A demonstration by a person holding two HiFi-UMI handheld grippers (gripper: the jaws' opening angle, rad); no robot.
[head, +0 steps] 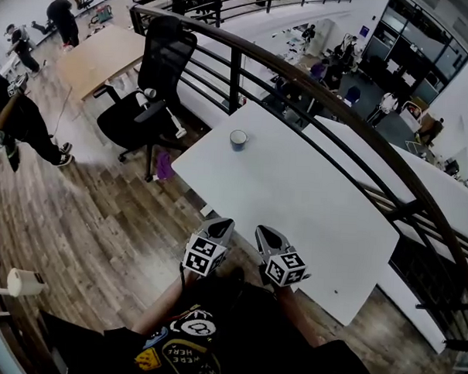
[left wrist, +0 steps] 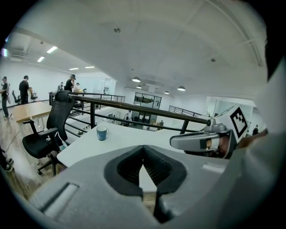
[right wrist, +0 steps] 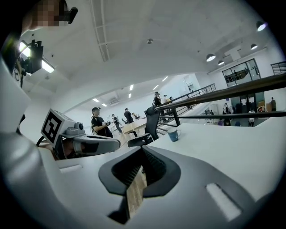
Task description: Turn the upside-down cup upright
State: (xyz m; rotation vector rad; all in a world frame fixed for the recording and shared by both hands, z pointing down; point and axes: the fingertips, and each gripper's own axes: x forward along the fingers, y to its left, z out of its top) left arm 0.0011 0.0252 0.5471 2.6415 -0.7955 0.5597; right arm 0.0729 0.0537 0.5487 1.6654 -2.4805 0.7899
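A small blue cup (head: 238, 139) with a handle stands near the far left corner of the white table (head: 295, 216), its pale mouth facing up. The same cup (left wrist: 102, 132) shows far ahead in the left gripper view and as a small blue cup (right wrist: 173, 134) in the right gripper view. My left gripper (head: 221, 224) and right gripper (head: 264, 232) hover side by side at the table's near edge, well short of the cup. Both are shut with nothing between the jaws, as seen at the left gripper (left wrist: 143, 148) and the right gripper (right wrist: 143, 150).
A black office chair (head: 149, 101) stands left of the table's far corner. A dark curved railing (head: 300, 81) runs along the table's far side. People stand on the wooden floor (head: 78, 206) at far left, beside a wooden desk (head: 100, 56).
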